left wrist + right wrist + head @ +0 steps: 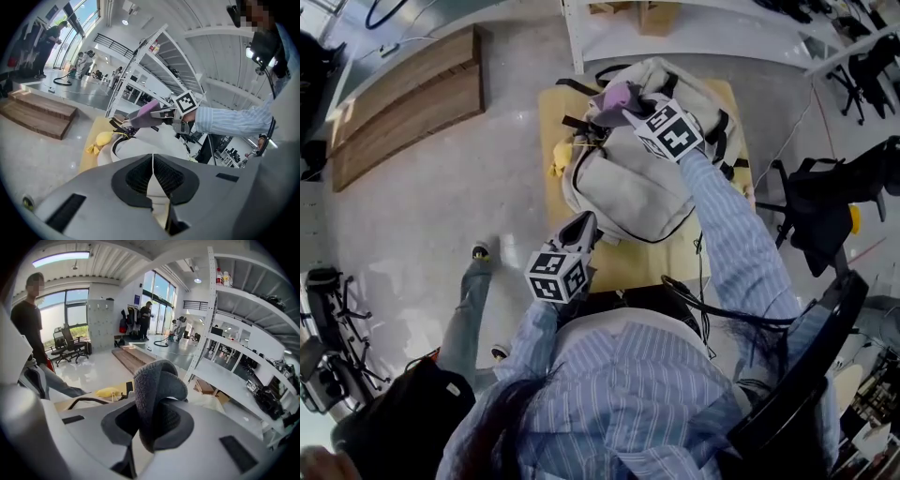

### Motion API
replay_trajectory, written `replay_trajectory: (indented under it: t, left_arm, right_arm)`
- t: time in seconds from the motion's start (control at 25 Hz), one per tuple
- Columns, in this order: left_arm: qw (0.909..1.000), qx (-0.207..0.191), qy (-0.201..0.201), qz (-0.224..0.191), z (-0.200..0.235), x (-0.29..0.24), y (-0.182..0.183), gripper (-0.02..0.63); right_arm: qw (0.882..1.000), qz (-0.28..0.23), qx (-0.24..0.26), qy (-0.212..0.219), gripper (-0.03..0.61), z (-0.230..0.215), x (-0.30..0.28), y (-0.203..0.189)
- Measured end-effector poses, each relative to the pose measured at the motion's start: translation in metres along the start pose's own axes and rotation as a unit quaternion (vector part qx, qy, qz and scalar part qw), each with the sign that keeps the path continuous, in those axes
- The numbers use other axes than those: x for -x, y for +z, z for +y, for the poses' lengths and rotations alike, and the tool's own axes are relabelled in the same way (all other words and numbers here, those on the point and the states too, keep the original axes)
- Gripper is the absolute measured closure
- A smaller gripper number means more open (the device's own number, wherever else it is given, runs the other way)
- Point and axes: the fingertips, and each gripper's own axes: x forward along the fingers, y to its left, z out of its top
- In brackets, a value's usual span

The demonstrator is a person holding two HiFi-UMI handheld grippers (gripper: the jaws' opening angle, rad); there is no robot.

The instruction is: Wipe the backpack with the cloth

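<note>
Wiping is in hand: right tongs [630, 105] pinch the fuzzy grey-purple cloth [613, 94] on the cream fabric backpack [628, 183], upper centre. The left tongs [584, 225] clamp its lower edge. Next, likely a pressed stroke across the fabric.

The head view looks steeply down from above the person's shoulders onto the backpack [628, 183]. The left gripper view sits close behind the left gripper [152, 159] and faces along its fingers [136, 176]. Just past their tips it takes in the backpack and, beyond it, the right gripper [157, 112]. The right gripper view rides close behind its own fingertips [180, 420] and faces out past them to the shelving [225, 333]. All three views share the wooden steps [403, 98] — left of the fingers in both gripper views.
</note>
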Motion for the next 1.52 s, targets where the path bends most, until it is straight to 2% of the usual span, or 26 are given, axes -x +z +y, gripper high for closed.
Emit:
replay_trajectory:
  t: [0.16, 0.36, 0.8, 1.12, 1.24, 1.32, 1.52]
  left_arm:
    - [1.0, -0.003, -0.002, 0.003, -0.001, -0.006, 0.0, 0.603]
    - [0.9997, -0.014, -0.016, 0.009, -0.015, -0.019, -0.001, 0.603]
    - [0.9974, -0.035, -0.051, 0.036, -0.053, -0.043, -0.015, 0.603]
    - [0.9959, -0.043, -0.064, 0.048, -0.073, -0.05, -0.021, 0.603]
    - [0.9958, -0.043, -0.066, 0.048, -0.076, -0.051, -0.022, 0.603]
    - [0.9958, -0.041, -0.065, 0.048, -0.075, -0.051, -0.022, 0.603]
    - [0.9965, -0.036, -0.06, 0.046, -0.069, -0.052, -0.021, 0.603]
  right_arm:
    - [0.999, -0.006, -0.038, 0.001, 0.537, -0.005, 0.027, -0.027]
    - [0.998, 0.0, -0.059, -0.015, 0.537, -0.01, 0.073, -0.073]
    - [0.991, 0.047, -0.114, -0.056, 0.537, -0.011, 0.175, -0.192]
    - [0.981, 0.08, -0.157, -0.082, 0.537, -0.007, 0.215, -0.252]
    - [0.98, 0.087, -0.16, -0.084, 0.537, -0.006, 0.224, -0.257]
    - [0.982, 0.08, -0.151, -0.082, 0.537, -0.006, 0.228, -0.246]
    - [0.992, 0.017, -0.097, -0.074, 0.537, -0.021, 0.234, -0.167]
